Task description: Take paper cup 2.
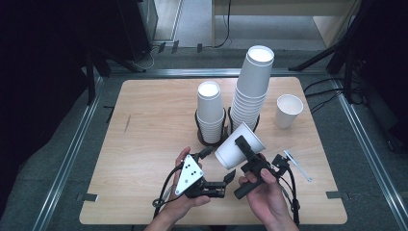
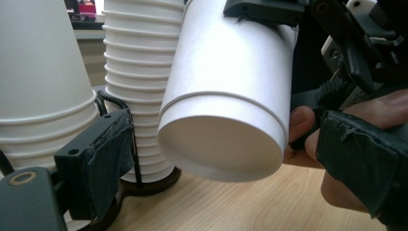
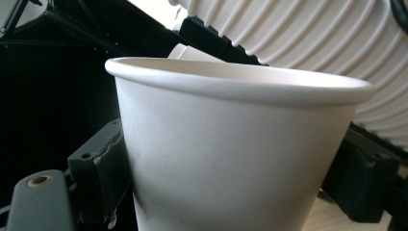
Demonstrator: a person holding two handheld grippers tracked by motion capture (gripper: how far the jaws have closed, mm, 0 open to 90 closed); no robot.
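A white paper cup (image 1: 239, 146) is held tilted above the table's near middle, its base toward the lower left. My right gripper (image 1: 245, 150) is shut on the cup (image 3: 231, 144) around its wall, with the pads (image 3: 103, 168) pressed against both sides. My left gripper (image 1: 219, 164) stands open around the cup's base. Between the cup (image 2: 226, 96) and each of the left gripper's pads (image 2: 103, 154) a gap shows. A person's hands hold both grippers.
Two stacks of white cups stand in black wire holders behind the grippers: a short stack (image 1: 210, 113) and a tall stack (image 1: 252, 86). A single cup (image 1: 287, 110) stands upright at the right. A thin white strip (image 1: 298, 166) lies on the wooden table (image 1: 144, 144).
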